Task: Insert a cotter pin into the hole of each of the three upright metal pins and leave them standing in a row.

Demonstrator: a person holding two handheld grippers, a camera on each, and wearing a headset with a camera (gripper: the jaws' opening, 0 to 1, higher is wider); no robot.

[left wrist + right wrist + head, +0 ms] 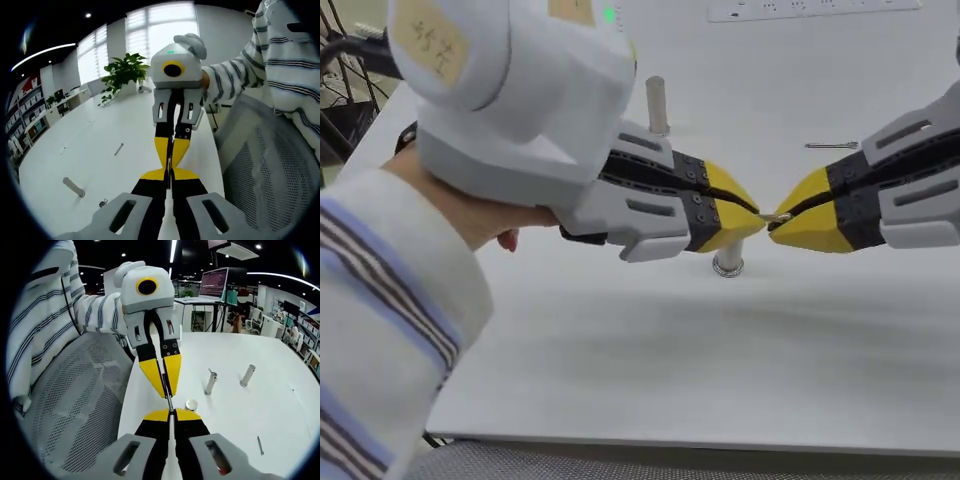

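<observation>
The left gripper (752, 212) and right gripper (782, 226), tip to tip, both pinched one cotter pin (778, 216) near a metal pin (727, 265); the right gripper view added two standing pins (247, 375) right of its jaws

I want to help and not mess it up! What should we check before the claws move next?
1. Cotter pin held: ok, it bridges both claw tips.
2. Left claw shut on it: ok.
3. Right claw shut on it: ok.
4. Nearest metal pin standing under the tips: ok.
5. That pin lined up to take the cotter pin: cannot tell, the claws hide its top.
6. Spare cotter pin waiting on the table: ok.
</observation>
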